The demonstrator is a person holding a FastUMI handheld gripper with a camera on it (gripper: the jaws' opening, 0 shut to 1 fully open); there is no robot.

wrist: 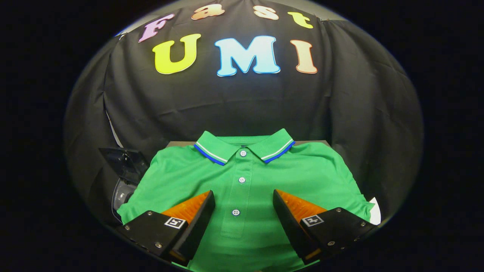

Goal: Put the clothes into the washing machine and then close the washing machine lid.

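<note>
Gripper (244,206) fingers wide apart over green polo shirt (242,177), placket btwn them; fabric prob soft, light, floppy, so pinch a bunched fold nr the chest.

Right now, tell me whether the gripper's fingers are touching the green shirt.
Cannot tell. In the gripper view the open gripper hangs over the green shirt, its fingers either side of the button strip, but looking down along them hides any gap or contact.

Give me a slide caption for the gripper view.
Open hand-held gripper poised over a flat green polo shirt, fingers straddling its button placket.
</note>
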